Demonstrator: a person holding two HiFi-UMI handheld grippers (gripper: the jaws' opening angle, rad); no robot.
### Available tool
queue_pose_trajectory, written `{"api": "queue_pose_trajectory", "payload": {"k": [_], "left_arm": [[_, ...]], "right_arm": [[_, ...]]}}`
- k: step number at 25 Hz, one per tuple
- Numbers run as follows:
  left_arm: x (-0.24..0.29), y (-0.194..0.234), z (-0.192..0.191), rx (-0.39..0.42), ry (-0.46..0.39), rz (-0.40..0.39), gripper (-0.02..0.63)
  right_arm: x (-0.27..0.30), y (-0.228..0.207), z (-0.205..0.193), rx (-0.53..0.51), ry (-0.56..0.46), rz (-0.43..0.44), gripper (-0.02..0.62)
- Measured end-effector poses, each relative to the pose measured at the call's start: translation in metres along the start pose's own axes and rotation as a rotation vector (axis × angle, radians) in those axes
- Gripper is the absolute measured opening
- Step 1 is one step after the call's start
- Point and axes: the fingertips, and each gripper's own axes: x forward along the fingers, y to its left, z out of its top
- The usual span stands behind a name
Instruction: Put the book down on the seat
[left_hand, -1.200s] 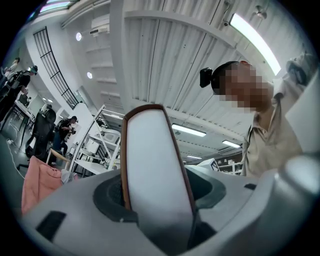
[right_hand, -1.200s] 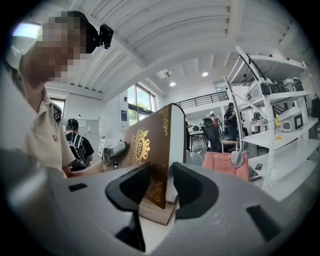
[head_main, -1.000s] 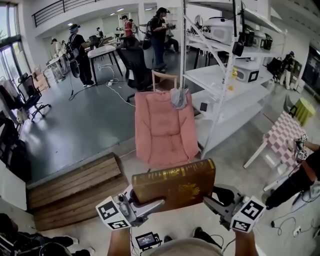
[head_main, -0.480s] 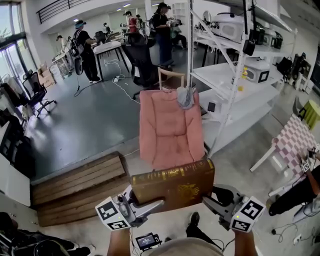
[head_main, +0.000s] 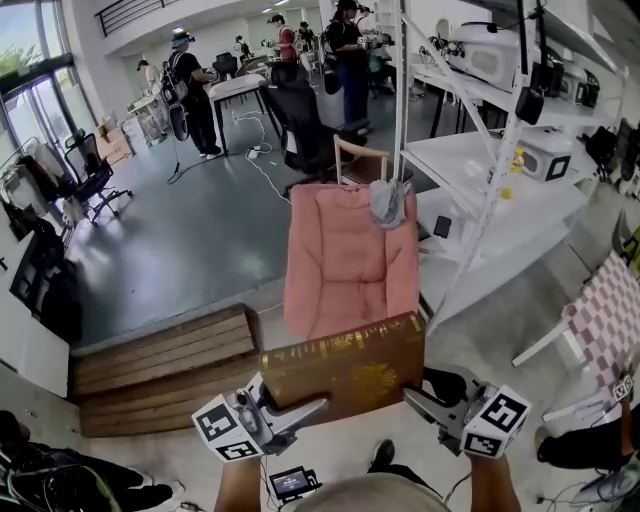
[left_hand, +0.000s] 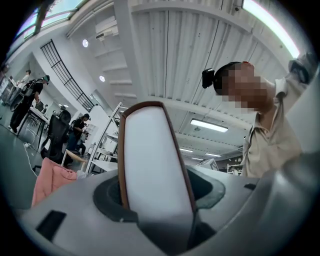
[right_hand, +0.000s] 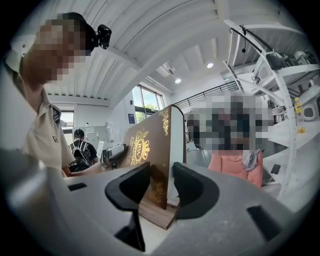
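The left gripper (head_main: 318, 406) and right gripper (head_main: 412, 398) clench the brown book (head_main: 343, 368) by its ends; the pink armchair (head_main: 345, 260) is nearer than before, likely almost reachable.

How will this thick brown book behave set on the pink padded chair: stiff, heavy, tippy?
The book looks thick and hardbound, so probably stiff and fairly heavy; left gripper and right gripper each clamp an end. On the soft pink chair it may topple if stood on edge; flat seems safer.
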Motion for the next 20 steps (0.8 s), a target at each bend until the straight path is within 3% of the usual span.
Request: {"api": "queue_pose_trajectory", "payload": {"k": [9, 20], "left_arm": [[0.058, 0.033, -0.010, -0.015, 0.007, 0.064, 0.259], [0.127, 0.063, -0.025, -0.036, 0.029, 0.080, 0.259]], "right_arm": [[0.001, -0.070, 0.012, 0.000, -0.006, 0.051, 0.135], [-0.011, -0.145, 0.019, 0.015, -0.037, 0.068, 0.133]]}}
